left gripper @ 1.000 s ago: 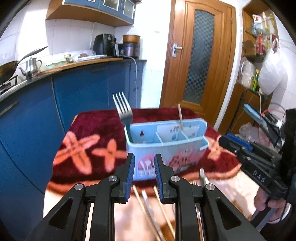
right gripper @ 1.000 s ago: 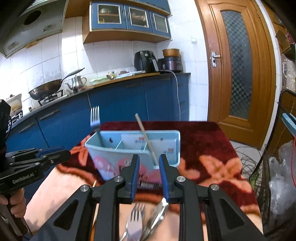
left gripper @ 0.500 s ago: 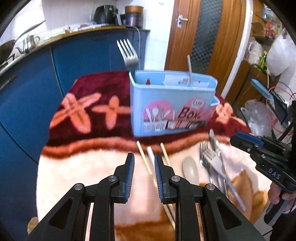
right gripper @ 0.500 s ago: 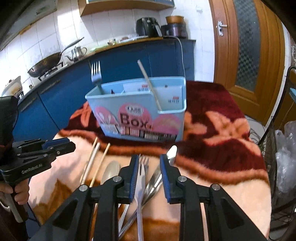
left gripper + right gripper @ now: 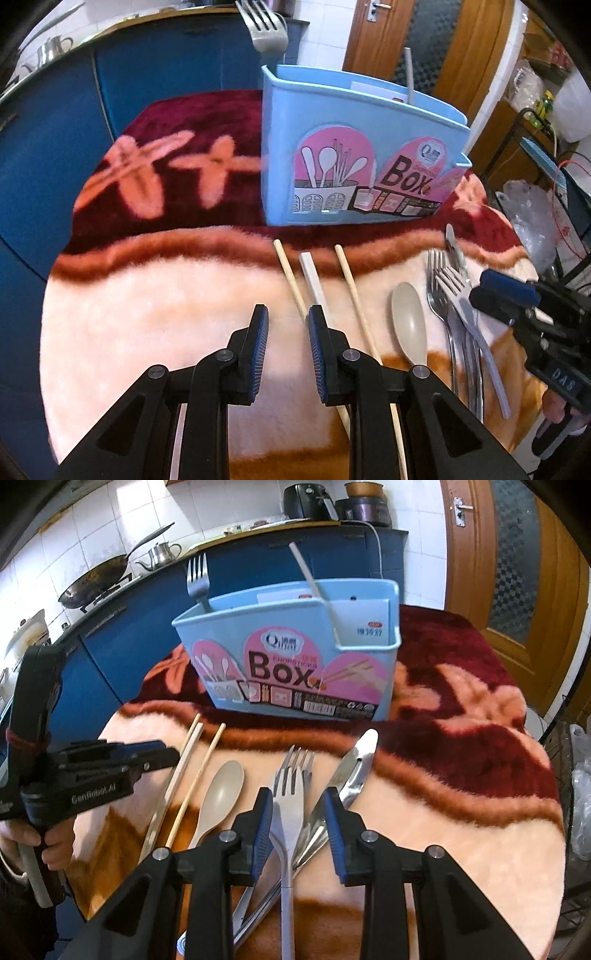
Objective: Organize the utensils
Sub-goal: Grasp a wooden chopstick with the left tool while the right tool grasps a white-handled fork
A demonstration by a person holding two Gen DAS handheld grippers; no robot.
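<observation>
Though one fork (image 5: 197, 578) and a stick (image 5: 314, 581) already stand in the box (image 5: 295, 646), most utensils lie loose on the blanket (image 5: 461, 812). The right gripper (image 5: 298, 814), jaws just widening, straddles a fork (image 5: 290, 790) unclamped; the left gripper (image 5: 285, 325) hangs narrow, empty, beside the chopsticks (image 5: 291, 273).

We log a light blue utensil box (image 5: 295, 653) at twelve o'clock on the plush blanket (image 5: 461, 775), a fork (image 5: 197, 579) upright at its left end and a pale stick (image 5: 314, 579) leaning from its right compartment. At six o'clock our right gripper (image 5: 297, 812), jaws just widened, straddles a white fork (image 5: 290, 812) without gripping. At nine o'clock: chopsticks (image 5: 192, 764), beige spoon (image 5: 219, 797), left gripper (image 5: 162, 755).
</observation>
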